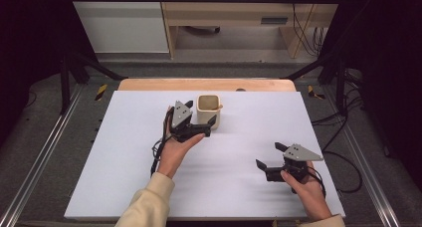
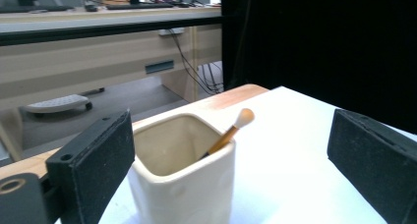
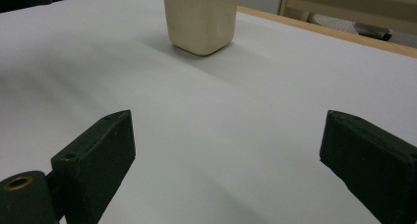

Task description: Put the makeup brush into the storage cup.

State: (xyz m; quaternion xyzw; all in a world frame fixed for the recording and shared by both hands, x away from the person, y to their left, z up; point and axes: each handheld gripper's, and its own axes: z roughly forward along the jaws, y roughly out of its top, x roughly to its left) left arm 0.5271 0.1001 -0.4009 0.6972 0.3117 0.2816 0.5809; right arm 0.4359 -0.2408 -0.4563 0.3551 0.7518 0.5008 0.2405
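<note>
A cream, square-sided cup (image 1: 209, 110) stands upright at the back middle of the white table top. A small brush (image 1: 217, 107) with a wooden handle and a pale tip leans in the cup's right corner. My left gripper (image 1: 202, 111) is open right in front of the cup. In the left gripper view the cup (image 2: 182, 184) sits between the wide-spread jaws, nearer the left one, and neither pad presses on it. The brush (image 2: 231, 133) pokes above the rim. My right gripper (image 1: 268, 155) rests open at the front right, nothing between its jaws (image 3: 226, 170); the cup (image 3: 200, 17) is far ahead of it.
The white board (image 1: 149, 187) covers a wooden table whose far edge (image 1: 204, 83) shows behind the cup. Black frame bars and metal rails run along both sides. A wooden desk (image 1: 234, 13) and cables stand on the floor beyond the table.
</note>
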